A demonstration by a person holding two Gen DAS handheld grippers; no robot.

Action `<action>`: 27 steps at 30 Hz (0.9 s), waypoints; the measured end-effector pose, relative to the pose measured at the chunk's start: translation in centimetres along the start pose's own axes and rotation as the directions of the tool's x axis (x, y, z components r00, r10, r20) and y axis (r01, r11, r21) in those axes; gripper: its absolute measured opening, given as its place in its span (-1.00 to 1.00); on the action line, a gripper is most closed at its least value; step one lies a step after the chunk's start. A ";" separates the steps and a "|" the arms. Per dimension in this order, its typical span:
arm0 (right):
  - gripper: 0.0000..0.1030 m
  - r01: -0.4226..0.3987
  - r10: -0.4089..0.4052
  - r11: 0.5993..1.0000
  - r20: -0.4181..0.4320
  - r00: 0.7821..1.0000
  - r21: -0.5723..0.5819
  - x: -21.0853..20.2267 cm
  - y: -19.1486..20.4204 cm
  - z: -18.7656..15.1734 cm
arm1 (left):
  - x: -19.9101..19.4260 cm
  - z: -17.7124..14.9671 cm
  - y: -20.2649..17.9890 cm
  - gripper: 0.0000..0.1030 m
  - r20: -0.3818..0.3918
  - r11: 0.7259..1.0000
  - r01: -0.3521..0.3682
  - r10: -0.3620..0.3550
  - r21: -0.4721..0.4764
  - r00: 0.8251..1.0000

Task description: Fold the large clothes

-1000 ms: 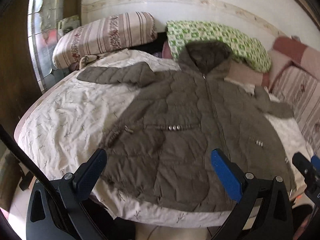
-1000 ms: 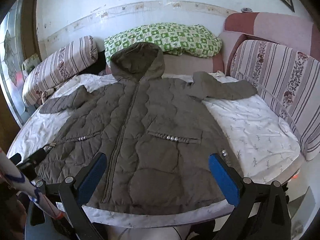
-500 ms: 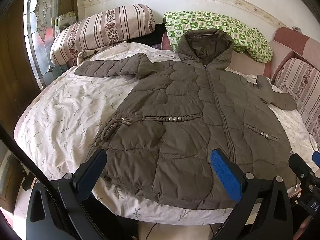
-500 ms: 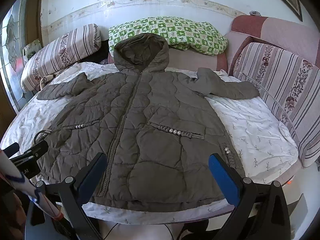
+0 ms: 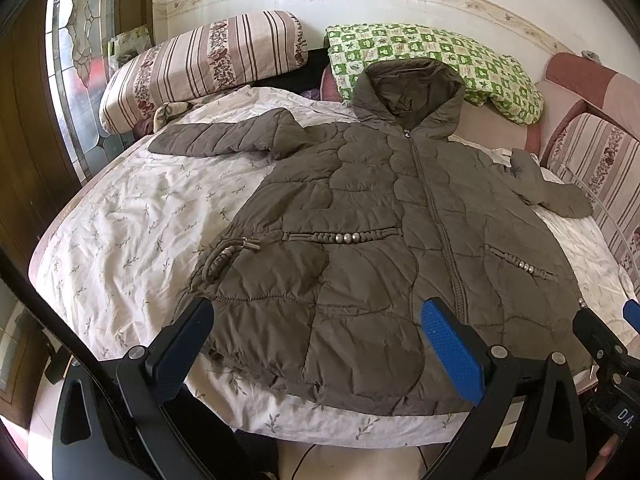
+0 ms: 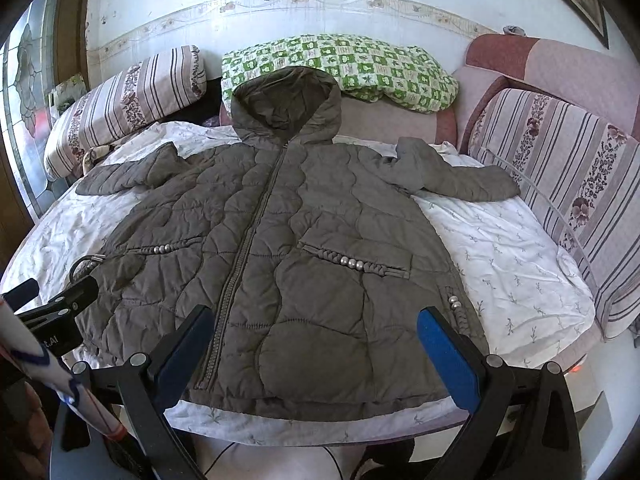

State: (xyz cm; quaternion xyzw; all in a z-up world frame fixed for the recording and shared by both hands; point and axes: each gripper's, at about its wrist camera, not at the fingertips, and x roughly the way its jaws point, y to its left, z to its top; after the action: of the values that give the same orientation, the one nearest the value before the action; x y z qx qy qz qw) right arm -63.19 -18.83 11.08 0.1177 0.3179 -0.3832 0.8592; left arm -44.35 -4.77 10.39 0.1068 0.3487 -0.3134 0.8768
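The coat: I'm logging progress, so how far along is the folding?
Done: the coat lies flat on the bed, zipped, sleeves out. In hand: nothing; both tongs, left and right, hang open at its hem. Left: every fold.

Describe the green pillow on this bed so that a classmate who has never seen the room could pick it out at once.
Start at the bed with the white sprigged sheet, where a brown hooded coat lies spread flat. Look past the coat's hood to the wall: the green pillow lies there, just behind the hood. It alone has a green-and-white check; the bolster to its left is pink-striped with floral bands.
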 end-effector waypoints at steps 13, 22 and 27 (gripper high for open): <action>1.00 -0.010 0.010 1.000 0.024 1.000 -0.006 -1.5 0.2 -0.2 | -2.2 -0.1 -0.2 1.00 0.030 1.000 -0.011 0.010 0.016 1.000; 1.00 -0.015 0.015 1.000 0.065 0.998 0.004 -3.7 -0.4 0.0 | -4.7 0.0 -0.7 1.00 0.073 0.999 -0.010 0.008 0.035 0.997; 1.00 -0.018 0.016 1.000 0.092 0.996 0.019 -4.9 -0.8 0.1 | -6.1 0.2 -0.9 1.00 0.098 0.999 -0.006 0.002 0.039 0.995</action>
State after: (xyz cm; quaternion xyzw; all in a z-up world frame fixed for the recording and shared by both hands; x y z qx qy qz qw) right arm -66.24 -16.55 14.31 0.1112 0.2731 -0.3841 0.8749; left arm -48.19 -2.63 14.66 0.1094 0.2987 -0.3233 0.8912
